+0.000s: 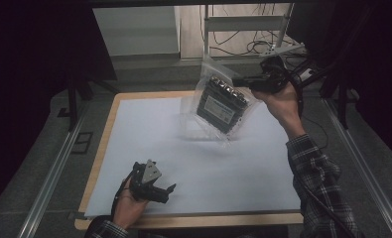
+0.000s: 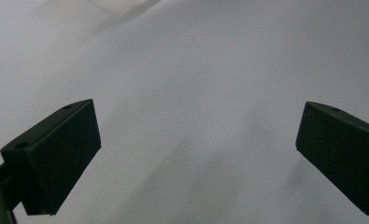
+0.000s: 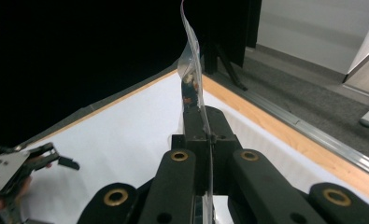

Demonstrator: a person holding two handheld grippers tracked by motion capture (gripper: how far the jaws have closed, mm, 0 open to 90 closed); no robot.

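A clear plastic bag (image 1: pixel 218 101) with a dark flat device (image 1: pixel 221 105) inside hangs in the air above the far right part of the white sheet (image 1: pixel 149 144). My right gripper (image 1: pixel 244 83) is shut on the bag's upper right edge; in the right gripper view the bag's thin edge (image 3: pixel 191 60) runs up from between the closed jaws. My left gripper (image 1: pixel 164 192) rests low near the table's front left, jaws open with nothing between them. The left gripper view shows its fingers (image 2: pixel 56 158) wide apart over bare white sheet (image 2: pixel 196 93).
The wooden table edge (image 1: pixel 104 144) borders the sheet on the left and front. Metal rails (image 1: pixel 54 173) run along both sides on the floor. Cables and a metal frame (image 1: pixel 263 42) lie beyond the far edge. Dark curtains stand left and right.
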